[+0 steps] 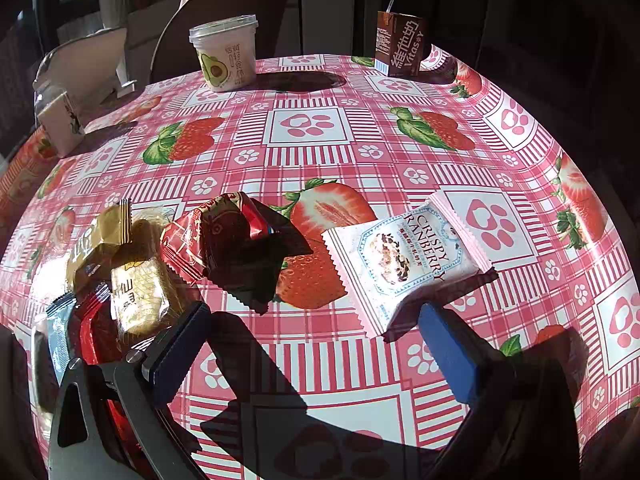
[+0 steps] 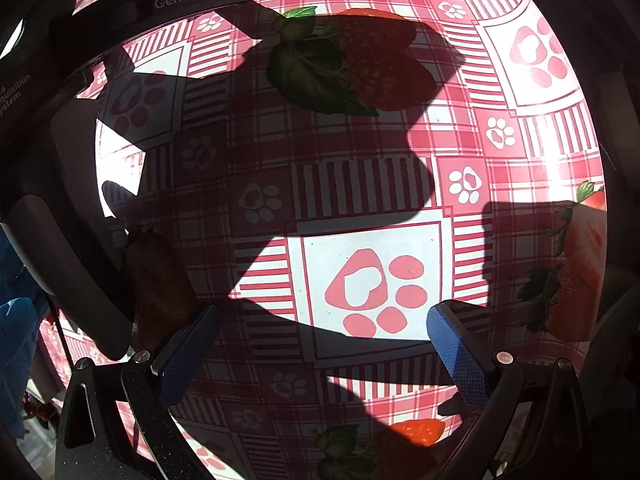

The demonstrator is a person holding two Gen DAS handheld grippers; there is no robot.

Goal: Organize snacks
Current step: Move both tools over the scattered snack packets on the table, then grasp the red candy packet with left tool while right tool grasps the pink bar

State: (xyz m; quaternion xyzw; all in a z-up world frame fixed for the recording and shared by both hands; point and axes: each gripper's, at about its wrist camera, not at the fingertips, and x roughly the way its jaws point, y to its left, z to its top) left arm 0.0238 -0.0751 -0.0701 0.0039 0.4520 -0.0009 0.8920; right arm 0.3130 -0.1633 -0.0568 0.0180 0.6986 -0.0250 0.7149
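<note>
Tablecloth (image 1: 312, 80) bears cranberry packet (image 1: 404, 264) just beyond left tongs (image 1: 316, 344).

Desk (image 1: 320, 92): covered with a pink-and-white plaid cloth printed with strawberries and paw marks. Sunlit, with hard shadows. At the far edge stand an avocado-print lidded cup (image 1: 224, 54) and a brown Vitasoy carton (image 1: 400, 46), well apart. A small white carton (image 1: 60, 124) stands at the left edge. Nearer lie a white Crispy Cranberry packet (image 1: 404, 264), a red wrapped snack (image 1: 216, 240) beside it, and gold wrapped snacks (image 1: 120, 264) further left, touching one another.
</note>
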